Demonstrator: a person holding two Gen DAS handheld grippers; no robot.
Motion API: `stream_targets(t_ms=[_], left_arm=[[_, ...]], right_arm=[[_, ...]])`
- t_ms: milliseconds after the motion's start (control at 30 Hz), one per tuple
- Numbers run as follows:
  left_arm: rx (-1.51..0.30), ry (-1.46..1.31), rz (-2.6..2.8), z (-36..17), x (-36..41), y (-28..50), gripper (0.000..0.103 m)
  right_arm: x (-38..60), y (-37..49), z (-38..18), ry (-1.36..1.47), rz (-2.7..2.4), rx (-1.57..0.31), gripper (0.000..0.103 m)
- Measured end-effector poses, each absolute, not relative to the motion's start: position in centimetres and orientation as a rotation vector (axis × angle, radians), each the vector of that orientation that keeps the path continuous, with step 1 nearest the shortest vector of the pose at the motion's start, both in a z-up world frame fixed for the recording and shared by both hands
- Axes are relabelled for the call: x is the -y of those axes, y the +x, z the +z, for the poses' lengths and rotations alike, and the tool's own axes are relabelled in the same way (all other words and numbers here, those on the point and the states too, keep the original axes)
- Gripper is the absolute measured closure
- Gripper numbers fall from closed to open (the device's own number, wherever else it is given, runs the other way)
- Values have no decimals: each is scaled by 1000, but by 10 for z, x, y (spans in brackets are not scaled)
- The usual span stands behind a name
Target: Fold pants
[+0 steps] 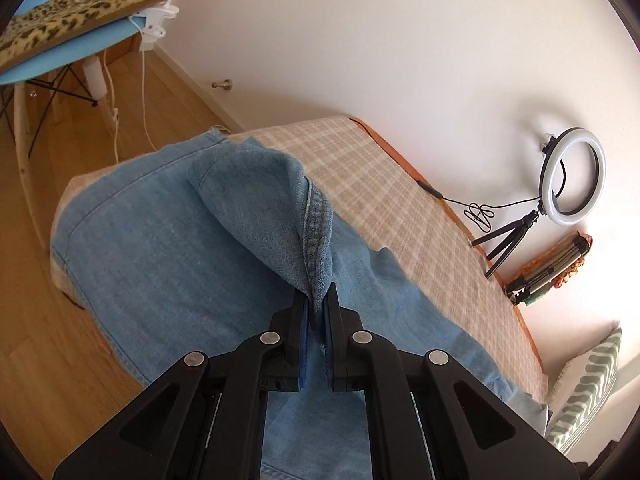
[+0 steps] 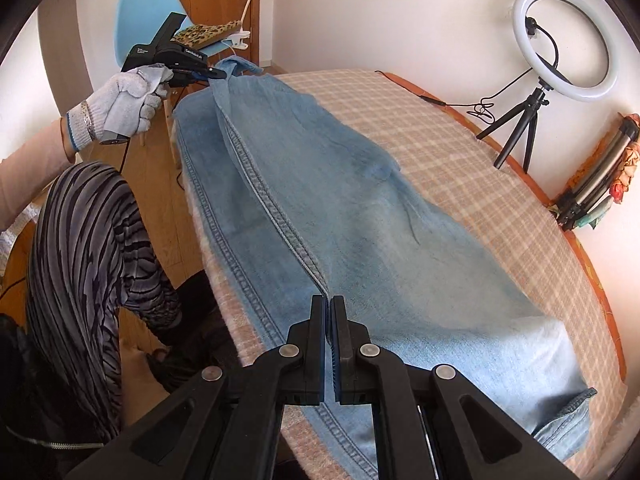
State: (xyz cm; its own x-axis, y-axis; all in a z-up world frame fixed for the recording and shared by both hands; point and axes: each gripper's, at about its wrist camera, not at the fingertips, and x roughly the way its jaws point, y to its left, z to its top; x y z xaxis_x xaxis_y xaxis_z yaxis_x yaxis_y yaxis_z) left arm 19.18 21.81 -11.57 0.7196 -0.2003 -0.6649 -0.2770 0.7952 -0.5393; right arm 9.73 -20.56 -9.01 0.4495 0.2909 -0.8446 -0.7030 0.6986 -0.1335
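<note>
Light blue denim pants (image 2: 360, 216) lie along a checked cloth on the table (image 2: 460, 152). In the left wrist view my left gripper (image 1: 317, 296) is shut on a lifted fold of the pants (image 1: 256, 200) along a stitched seam, raised above the flat layer. In the right wrist view my right gripper (image 2: 328, 300) is shut on the same seam edge at the near end. The left gripper (image 2: 224, 74) shows there too at the far end, held by a gloved hand (image 2: 120, 108), pinching the denim edge.
A ring light on a tripod (image 2: 564, 44) stands at the back right of the table, with a folded tripod bundle (image 2: 600, 168) beside it. A blue chair with a leopard cushion (image 1: 80, 12) stands on the wooden floor. The person's striped trouser leg (image 2: 80, 260) is at the table's left.
</note>
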Motion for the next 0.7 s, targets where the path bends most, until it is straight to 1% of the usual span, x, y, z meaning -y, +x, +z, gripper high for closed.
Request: stream_targets(t_ms=[100, 167, 233, 300, 333, 367, 400, 433, 533, 700], left_arm=[[-818, -691, 45, -136, -223, 182, 98], [-824, -674, 63, -144, -225, 176, 89], [-814, -656, 87, -144, -228, 172, 86], [-794, -675, 116, -145, -239, 165, 86], [-784, -694, 126, -145, -244, 162, 84], [-775, -700, 139, -144, -248, 159, 77], [-770, -689, 157, -144, -252, 156, 72], [-763, -677, 167, -143, -255, 154, 69], [-769, -692, 149, -148, -267, 154, 69], [-768, -731, 163, -159, -282, 154, 69]], right_arm=[[203, 96, -100, -520, 651, -951, 103], [203, 96, -103, -526, 648, -967, 103], [202, 97, -104, -532, 647, -983, 103], [200, 98, -103, -527, 664, -1014, 95], [200, 100, -100, -517, 670, -1027, 93], [199, 102, -97, -499, 681, -1036, 89], [197, 103, -93, -481, 693, -1040, 75], [194, 104, -88, -471, 696, -1028, 70], [179, 112, -71, -456, 714, -984, 68], [140, 145, -55, -410, 756, -935, 60]])
